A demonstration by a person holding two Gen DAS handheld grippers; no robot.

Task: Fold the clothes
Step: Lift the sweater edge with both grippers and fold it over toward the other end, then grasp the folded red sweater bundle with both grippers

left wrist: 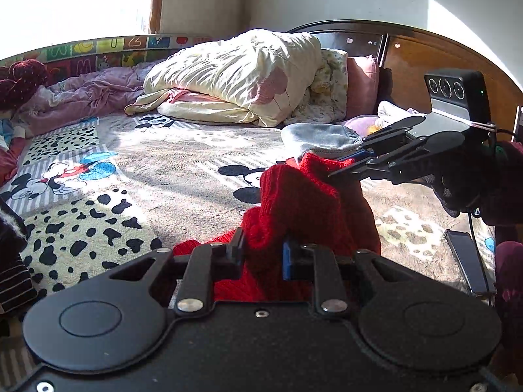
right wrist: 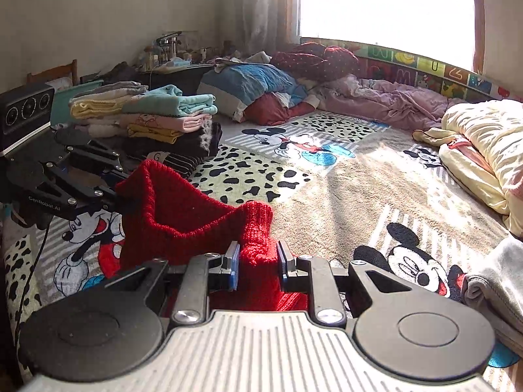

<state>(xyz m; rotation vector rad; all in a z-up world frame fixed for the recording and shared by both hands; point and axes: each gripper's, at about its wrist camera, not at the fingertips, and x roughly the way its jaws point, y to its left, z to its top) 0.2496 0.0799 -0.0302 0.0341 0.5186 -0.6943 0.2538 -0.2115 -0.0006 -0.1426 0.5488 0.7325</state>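
1. The left gripper [left wrist: 263,253] clamps a bunched edge of the red knit garment [left wrist: 294,202]; the right gripper [right wrist: 258,258] pinches another edge.
2. The garment hangs between them above the cartoon-print blanket [right wrist: 343,176].
3. A grey garment [left wrist: 320,137] lies just beyond.
4. A stack of folded clothes [right wrist: 147,114] sits behind the left gripper; a cream quilt [left wrist: 235,72] lies farther off.

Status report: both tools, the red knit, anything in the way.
Left tool and right tool both shut on the red knit, lifted over the blanket. Nothing in the way.
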